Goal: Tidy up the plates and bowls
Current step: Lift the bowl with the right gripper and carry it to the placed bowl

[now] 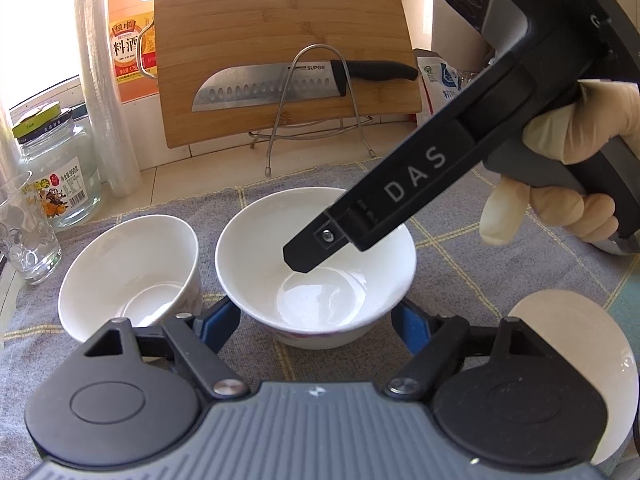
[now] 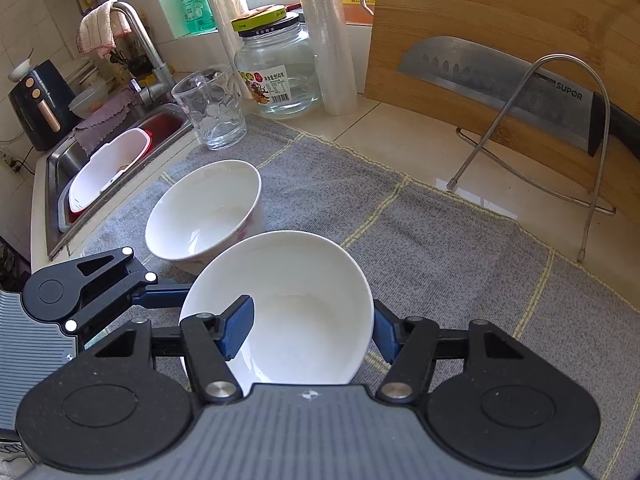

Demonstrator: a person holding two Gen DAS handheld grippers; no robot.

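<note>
Grey checked cloth (image 2: 420, 248) covers the counter beside a sink (image 2: 60, 160).

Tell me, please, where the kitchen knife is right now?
The knife lies across the upright wooden cutting board, held by a wire rack at the counter's back, behind the two bowls in the left wrist view.

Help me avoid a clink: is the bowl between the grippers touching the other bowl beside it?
Apart. The left wrist view shows grey cloth between the centre bowl and the other bowl; in the right wrist view they overlap.
</note>
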